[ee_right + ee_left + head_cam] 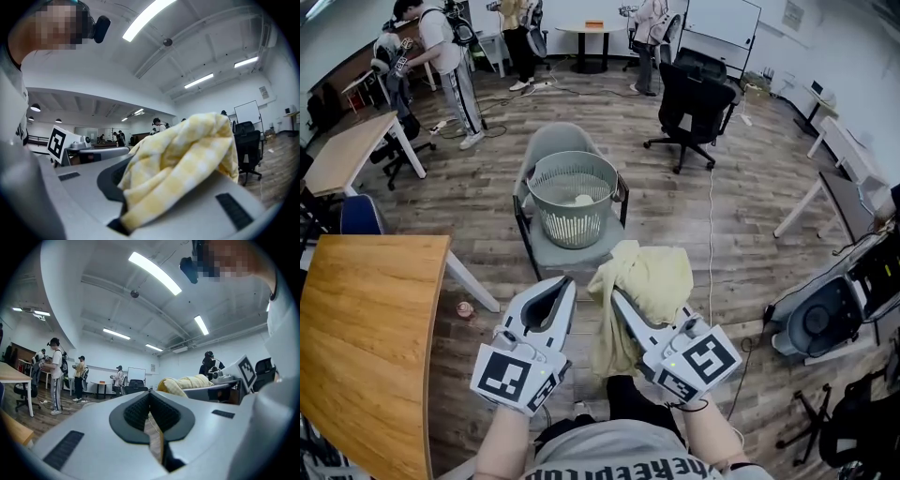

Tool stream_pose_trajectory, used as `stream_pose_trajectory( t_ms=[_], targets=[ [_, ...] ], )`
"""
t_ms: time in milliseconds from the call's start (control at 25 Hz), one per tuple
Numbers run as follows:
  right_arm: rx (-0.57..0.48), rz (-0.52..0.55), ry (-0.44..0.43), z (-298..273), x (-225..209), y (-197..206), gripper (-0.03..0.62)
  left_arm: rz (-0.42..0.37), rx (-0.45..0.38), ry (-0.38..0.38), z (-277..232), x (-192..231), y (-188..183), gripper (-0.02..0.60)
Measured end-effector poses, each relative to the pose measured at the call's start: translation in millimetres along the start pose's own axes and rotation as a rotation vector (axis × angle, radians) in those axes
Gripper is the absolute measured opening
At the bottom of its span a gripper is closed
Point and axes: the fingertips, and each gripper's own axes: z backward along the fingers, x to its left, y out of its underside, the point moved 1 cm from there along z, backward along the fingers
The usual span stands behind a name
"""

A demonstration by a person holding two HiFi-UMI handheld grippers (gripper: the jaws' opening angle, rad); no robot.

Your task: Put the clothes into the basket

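Cloth point(652, 277) gripped by right claw point(615, 293) | left claw point(569, 280) closed | basket point(572, 225) ahead (on chair point(558, 137))

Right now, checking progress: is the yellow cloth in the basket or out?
Out: yellow cloth hangs from the right gripper, short of the basket.

Both forearms low-centre of frame, held level side by side: L gripper point(566, 285) jaws together, empty; R gripper point(618, 299) clamped on yellow cloth point(652, 277).

Shirt point(623, 466) print upside down, cut off, illegible. No other txt.
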Motion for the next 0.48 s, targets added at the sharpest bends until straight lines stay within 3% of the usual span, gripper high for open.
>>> stream_pose_trajectory(
  t_ms=[480],
  targets=[
    [-0.005, 0.017, -0.12, -59, -102, -20, 0.058, -0.023, 0.007, -0.086, -108, 33, -3, 0.014]
  ],
)
